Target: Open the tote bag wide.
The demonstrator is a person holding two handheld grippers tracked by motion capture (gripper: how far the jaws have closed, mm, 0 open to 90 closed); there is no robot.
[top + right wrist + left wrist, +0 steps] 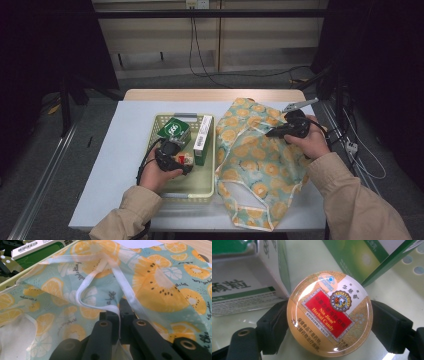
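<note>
My left gripper is inside the pale yellow basket, shut on a round candy tin with a red and gold label. In the left gripper view both black jaws press the tin's sides. A fruit-print cloth bag in teal and orange lies on the table to the right of the basket. My right gripper rests on the bag's upper part. In the right gripper view its jaws are shut on the bag's white trimmed edge.
In the basket stand a green and white carton and a tall white and green box. The basket sits on a white sheet over a wooden table. Cables hang behind the table, with dark stands at both sides.
</note>
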